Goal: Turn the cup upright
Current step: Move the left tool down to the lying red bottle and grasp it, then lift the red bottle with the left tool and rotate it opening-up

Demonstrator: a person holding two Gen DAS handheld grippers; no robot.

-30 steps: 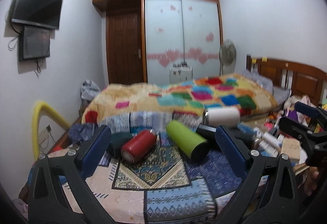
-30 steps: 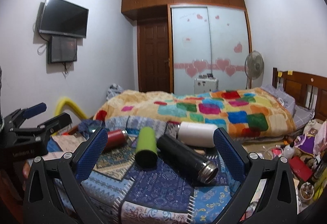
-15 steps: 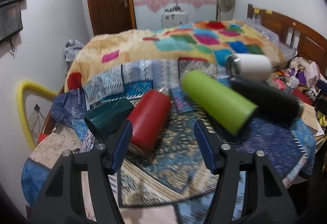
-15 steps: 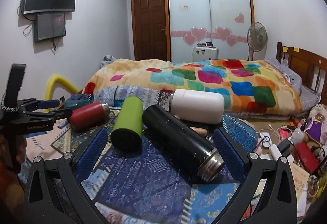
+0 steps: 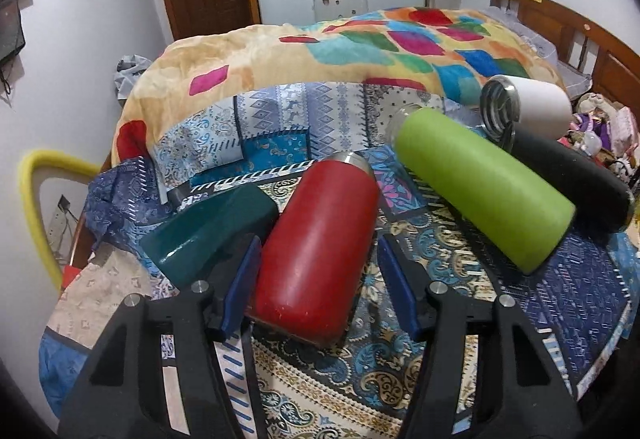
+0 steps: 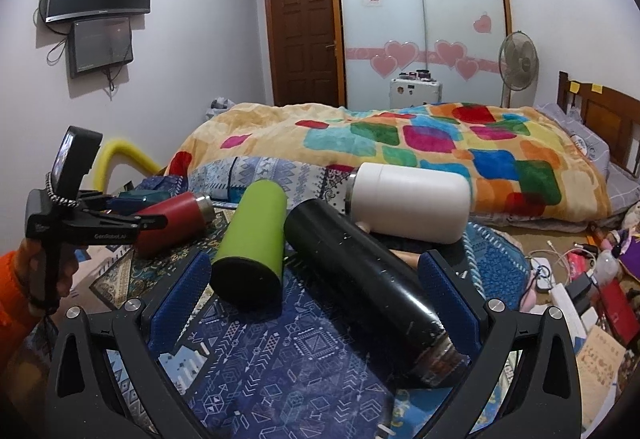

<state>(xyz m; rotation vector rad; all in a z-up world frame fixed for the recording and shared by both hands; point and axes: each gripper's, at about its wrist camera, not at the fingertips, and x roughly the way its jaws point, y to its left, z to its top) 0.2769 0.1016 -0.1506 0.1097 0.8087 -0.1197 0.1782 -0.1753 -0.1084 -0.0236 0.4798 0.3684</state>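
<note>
Several cups lie on their sides on a patterned cloth. A red cup (image 5: 320, 243) lies with its base toward me, between the fingers of my left gripper (image 5: 320, 279); the left pad touches it, a small gap shows at the right pad. The red cup also shows in the right wrist view (image 6: 168, 221). A dark green cup (image 5: 212, 231) lies left of it, a lime green cup (image 5: 484, 187) right of it. My right gripper (image 6: 316, 299) is open, straddling the lime cup (image 6: 252, 239) and a black flask (image 6: 368, 279). A white cup (image 6: 408, 199) lies behind.
The patterned cloth (image 5: 400, 379) covers the table. A bed with a colourful blanket (image 6: 400, 143) stands behind. Clutter lies on the floor at the right (image 6: 580, 279). A yellow foam-padded frame (image 5: 32, 199) stands at the left. My left gripper shows in the right wrist view (image 6: 120, 219).
My left gripper has moved forward and down, and its fingers have narrowed around the red cup. My right gripper has moved closer to the black flask and lime cup, still open.
</note>
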